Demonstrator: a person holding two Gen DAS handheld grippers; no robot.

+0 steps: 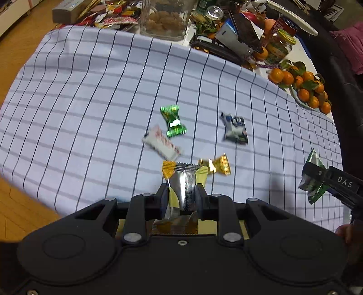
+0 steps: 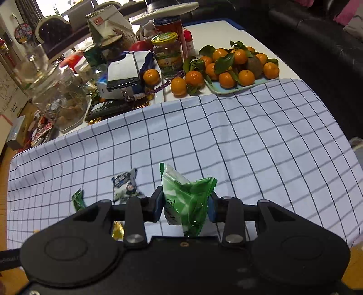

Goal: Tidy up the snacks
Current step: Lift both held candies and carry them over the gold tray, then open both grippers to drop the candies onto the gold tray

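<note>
My left gripper [image 1: 181, 195] is shut on a silver and yellow snack packet [image 1: 185, 181], held above the checked cloth [image 1: 90, 102]. On the cloth ahead lie a green candy [image 1: 173, 121], a white and red packet [image 1: 162, 143], a gold candy [image 1: 217, 164] and a blue and white packet [image 1: 234, 129]. My right gripper [image 2: 186, 204] is shut on a green and white packet [image 2: 186, 197]; it also shows at the right in the left wrist view [image 1: 313, 177]. The blue and white packet [image 2: 126, 186] and the green candy [image 2: 78, 199] lie to its left.
Beyond the cloth stand a tray of mandarins [image 2: 236, 65], jars [image 2: 168, 54], a glass jar [image 1: 163, 20], a phone on a box [image 2: 123, 70] and a pile of wrappers [image 1: 109, 13]. A dark sofa [image 2: 317, 34] runs along the right. Wooden floor [image 1: 18, 52] lies left.
</note>
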